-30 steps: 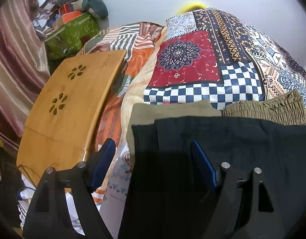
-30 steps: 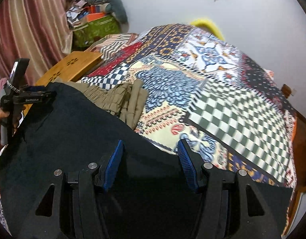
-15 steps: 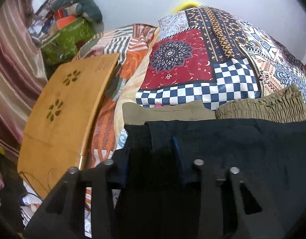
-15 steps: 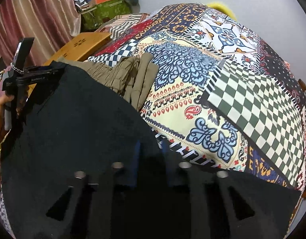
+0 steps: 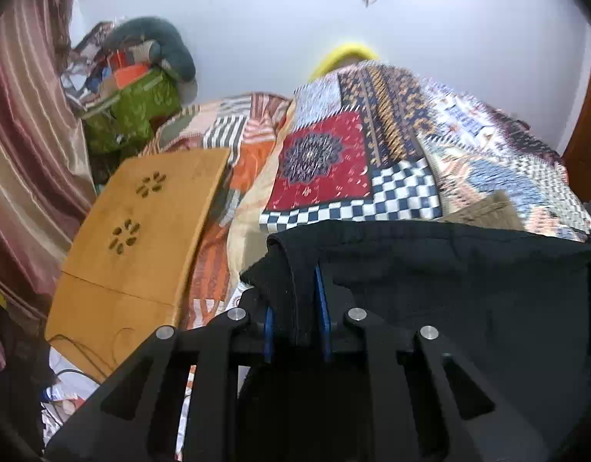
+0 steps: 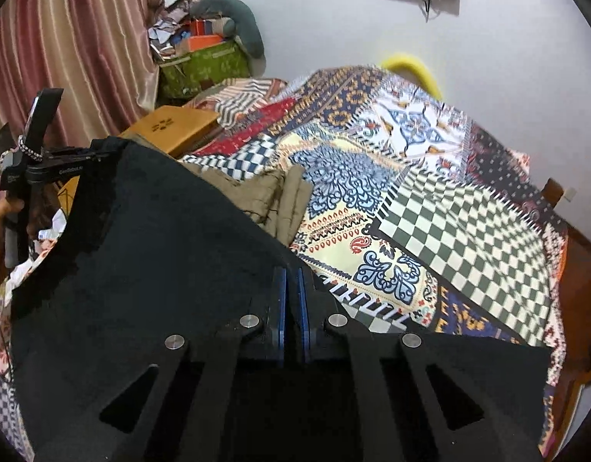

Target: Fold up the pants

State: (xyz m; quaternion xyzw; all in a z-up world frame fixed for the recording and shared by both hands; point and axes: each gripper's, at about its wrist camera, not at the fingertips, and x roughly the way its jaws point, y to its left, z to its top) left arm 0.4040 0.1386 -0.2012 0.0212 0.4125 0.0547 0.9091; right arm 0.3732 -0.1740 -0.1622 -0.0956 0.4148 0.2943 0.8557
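Over the near edge of the patchwork bedspread point(image 6: 468, 227), the black pants point(image 6: 160, 254) are now pinched along one edge by the left gripper point(image 5: 295, 308) and right gripper point(image 6: 291, 300), both open a second ago; a lifted fold is judged to be starting

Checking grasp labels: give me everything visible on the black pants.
The black pants look like soft, matte, plain dark fabric. They are lifted and stretched between both grippers above the patchwork bedspread. The left gripper is shut on a bunched, folded corner with a stitched hem; the right gripper is shut on the other end of the top edge. The cloth hangs below, hiding part of the folded khaki pants behind it.
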